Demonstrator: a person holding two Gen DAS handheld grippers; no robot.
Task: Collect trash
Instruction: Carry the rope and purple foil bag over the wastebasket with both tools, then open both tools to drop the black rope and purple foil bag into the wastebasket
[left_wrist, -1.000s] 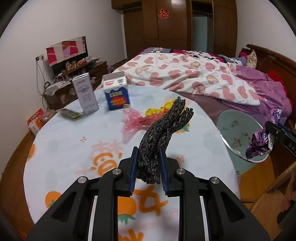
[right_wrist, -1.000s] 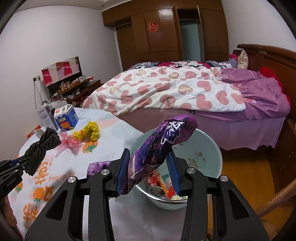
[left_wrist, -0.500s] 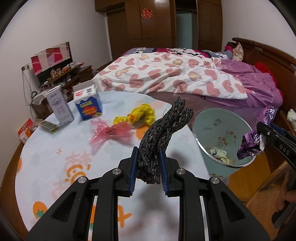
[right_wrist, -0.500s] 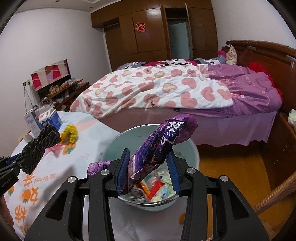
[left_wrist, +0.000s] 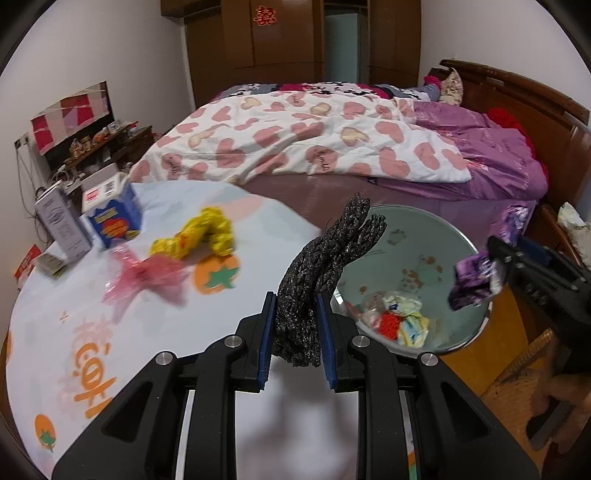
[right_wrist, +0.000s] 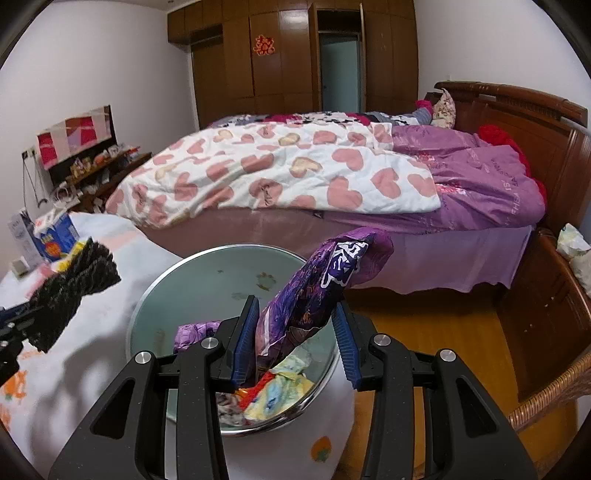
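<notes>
While right tongs (right_wrist: 295, 343) perhaps loosen, purple wrapper (right_wrist: 314, 295) over bin (right_wrist: 155, 295)

Both tools are looking alike from here: the left gripper (left_wrist: 295, 341) and the right gripper (right_wrist: 293, 341) are each showing matte black angular arms with cut-out windows, round silver screw heads near the joints, and blue ribbed pads (left_wrist: 266, 339) lining the fingers.

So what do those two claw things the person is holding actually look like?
Both match: the left gripper and right gripper have angular matte-black plastic frames with triangular cut-outs, round silver bolts at the joints, and two flat fingers lined with blue pads. No cables or sleeves show.
</notes>
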